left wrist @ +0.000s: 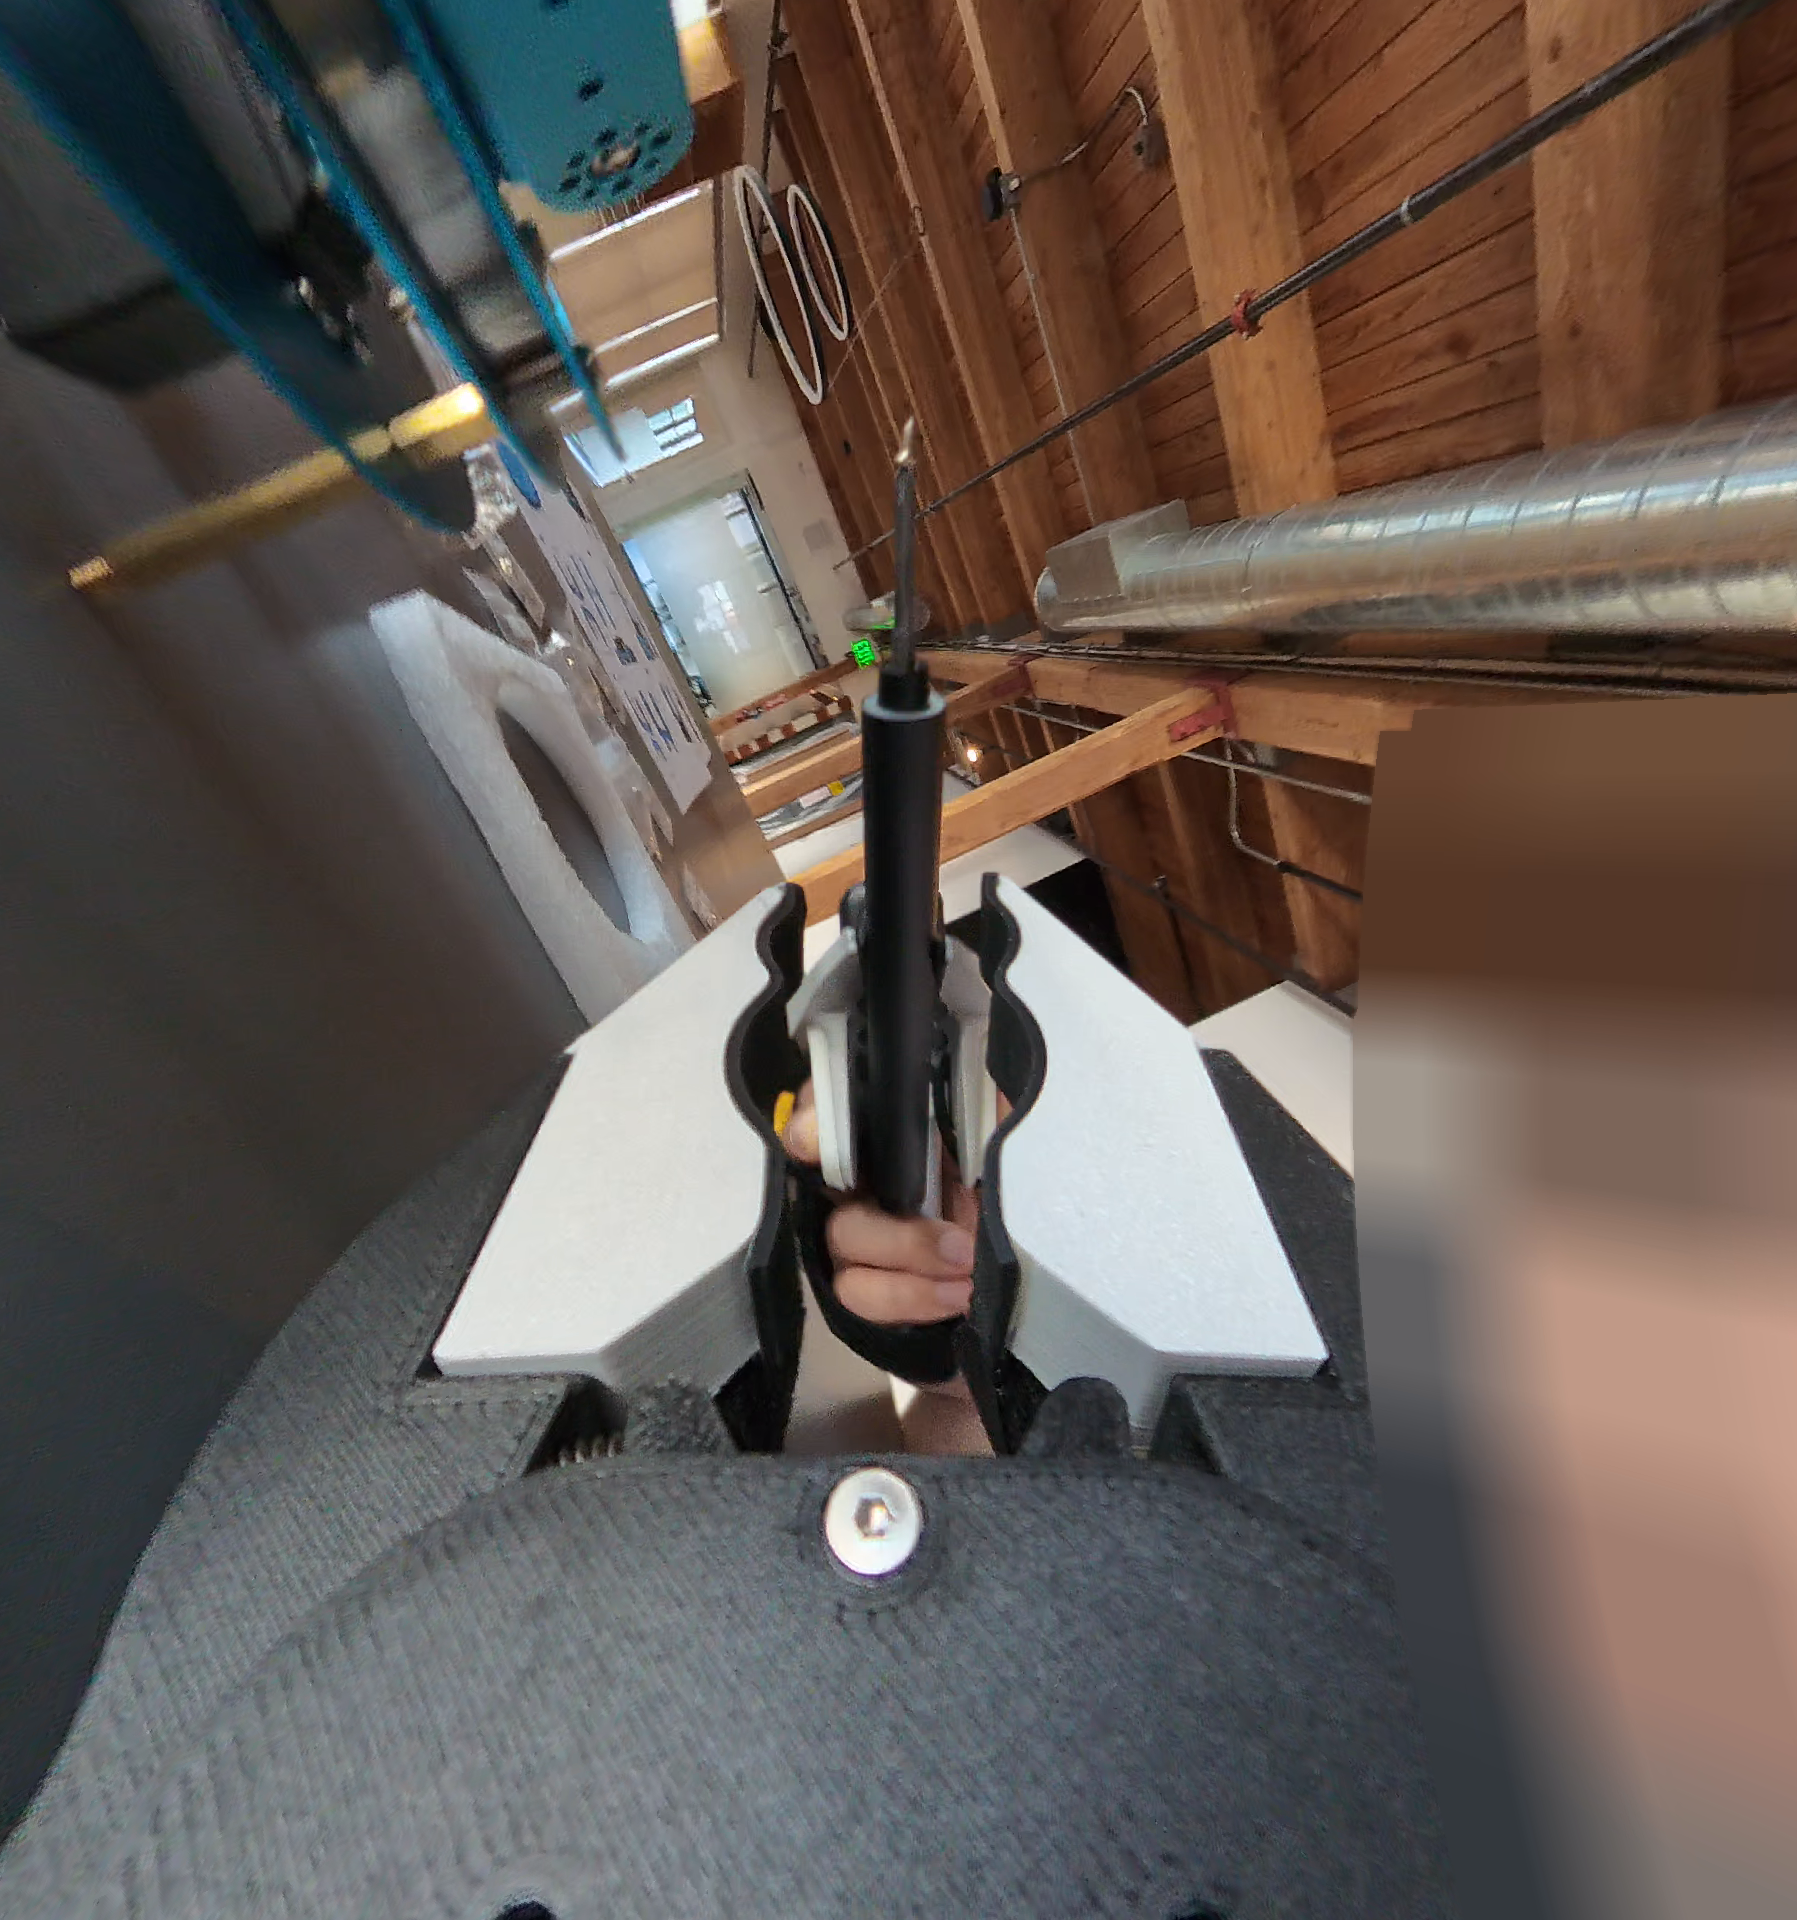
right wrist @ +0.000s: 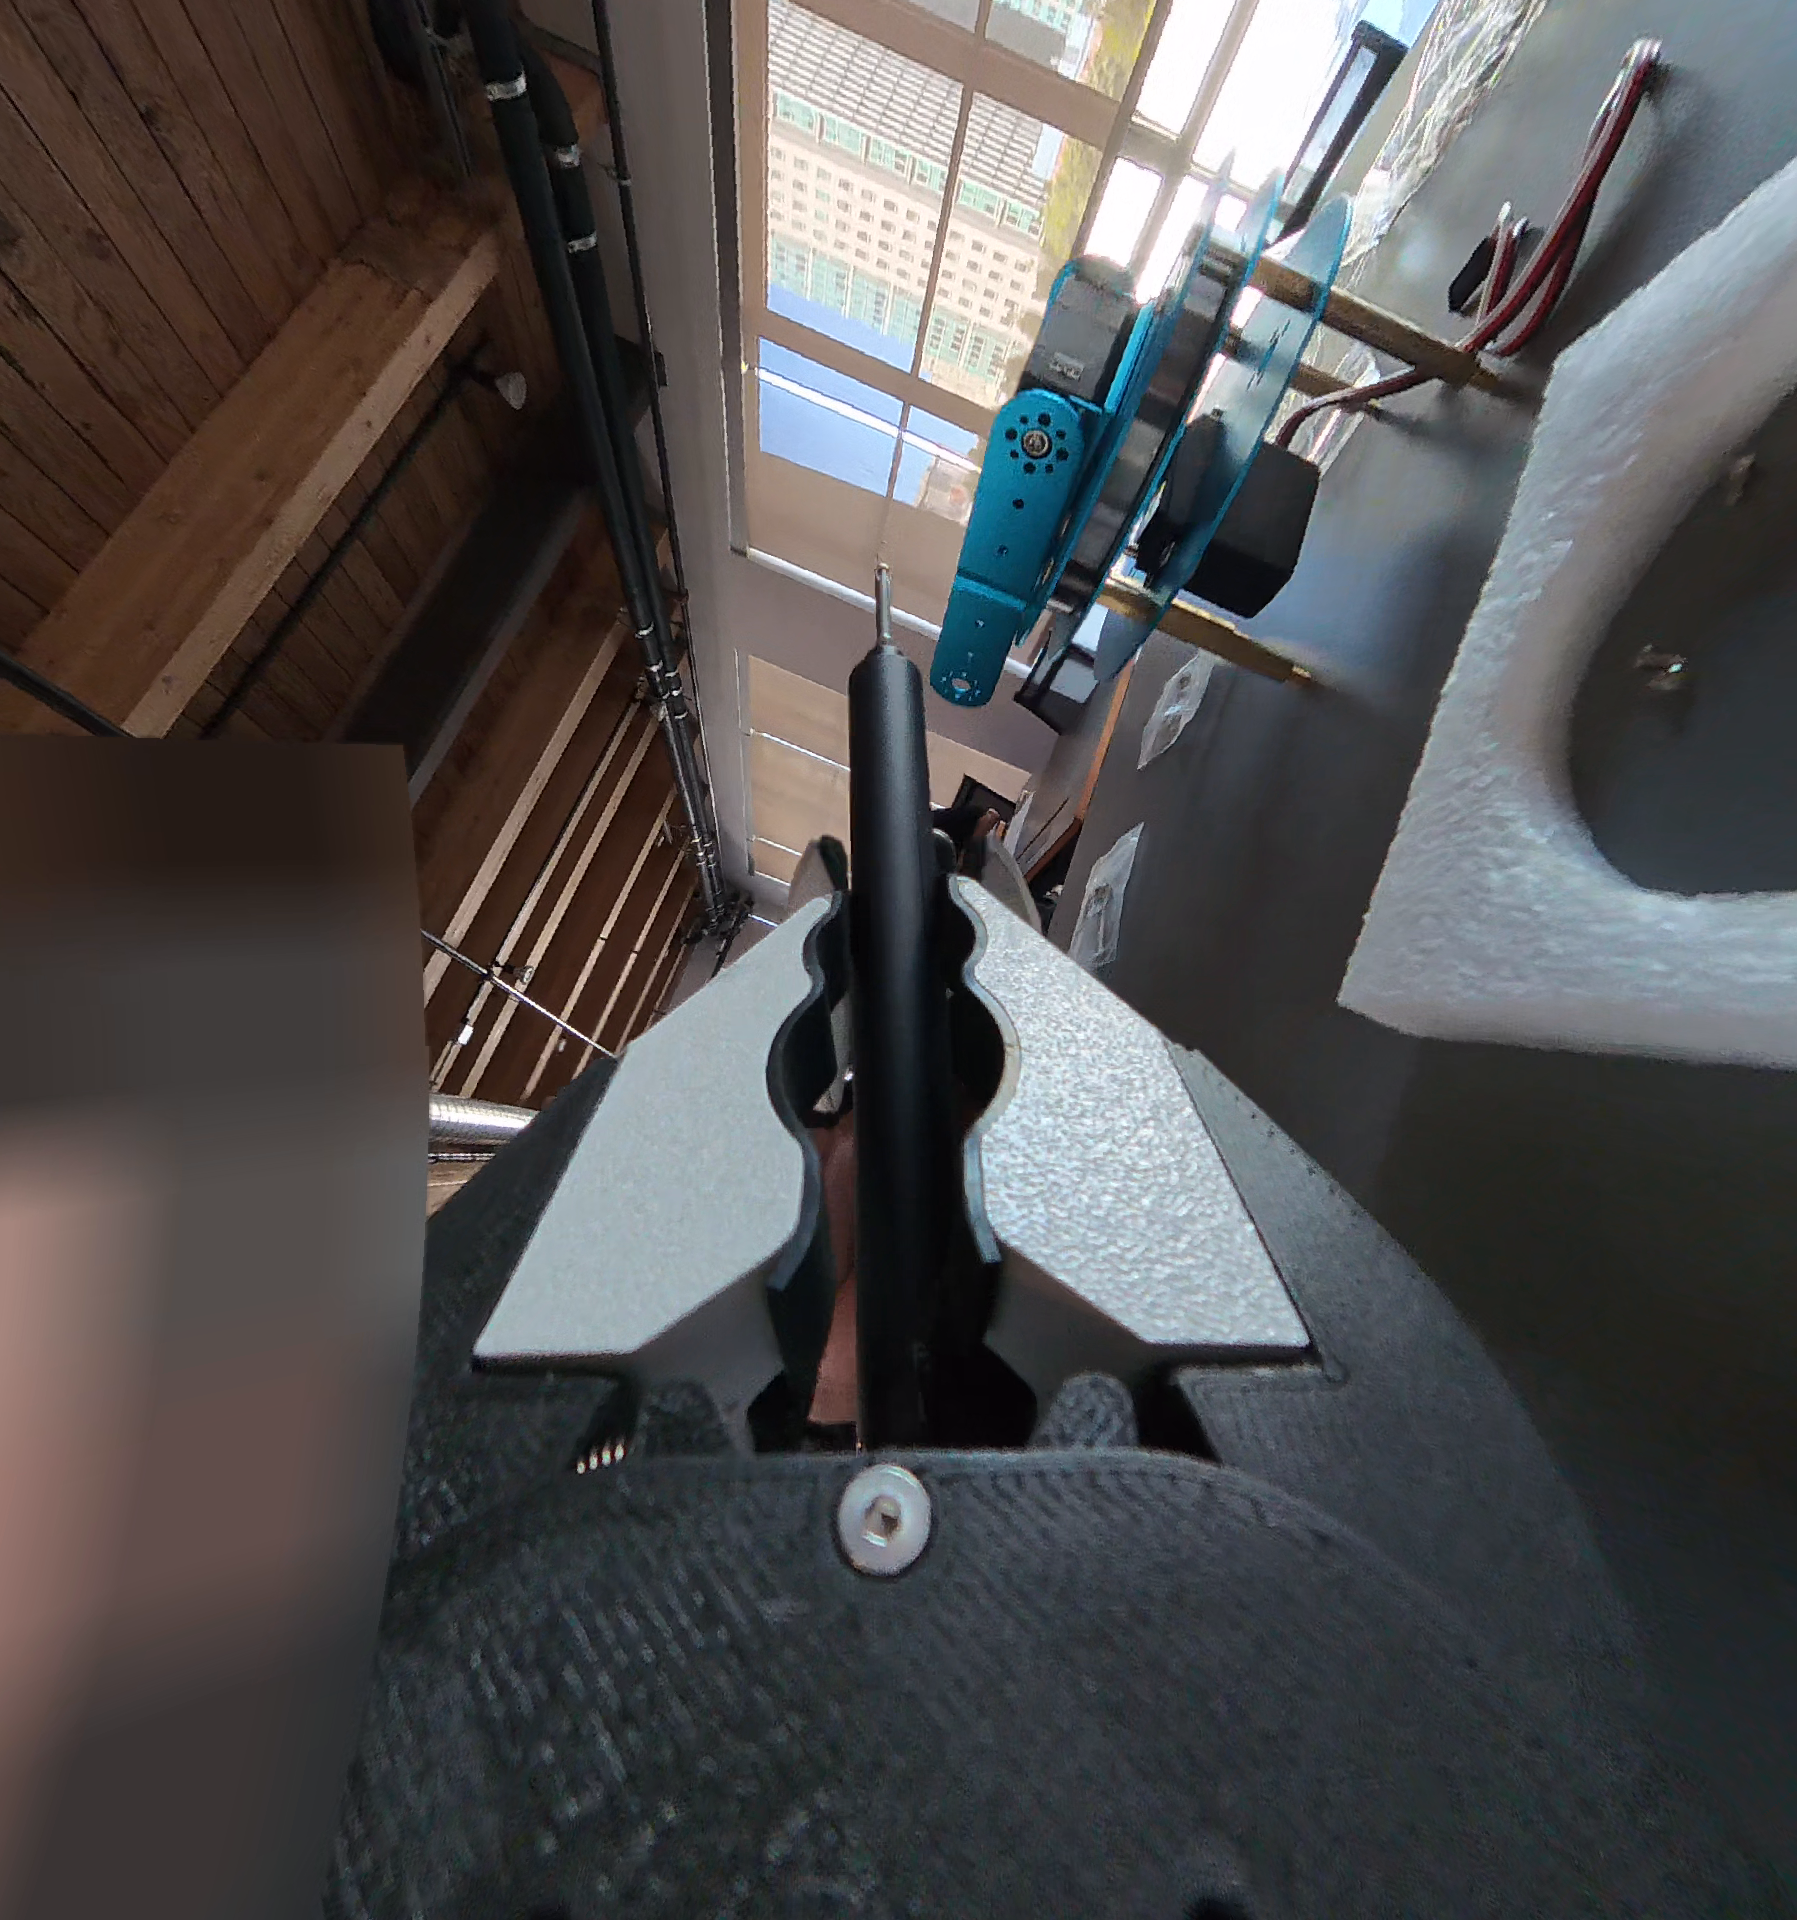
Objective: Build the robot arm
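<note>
A slim black screwdriver (right wrist: 889, 1039) with a thin metal bit (right wrist: 881, 592) runs lengthwise between the fingers of my right gripper (right wrist: 896, 904). The pads press it from both sides. The bit points up, just left of a blue servo bracket (right wrist: 1013, 499). In the left wrist view the same screwdriver (left wrist: 899, 935) stands in the gap of my left gripper (left wrist: 894, 904), with space showing on each side of it. Behind it are a white part of the other gripper (left wrist: 829, 1081) and a gloved hand (left wrist: 904, 1262).
The blue bracket (left wrist: 582, 114), clear blue discs (right wrist: 1278, 322) and a black servo (right wrist: 1237, 520) stand off a grey panel (right wrist: 1496, 1247) on brass posts (left wrist: 250, 509). A white foam ring (right wrist: 1496, 779) is fixed to the panel. Overhead are wooden beams and a metal duct (left wrist: 1445, 551). Less than 4 cm separates the two grippers' tips. The left tips stand about 11 centimetres off the blue servo bracket (right wrist: 1013, 499). My left wrist view (left wrist: 582, 68) looks at it from another angle.
</note>
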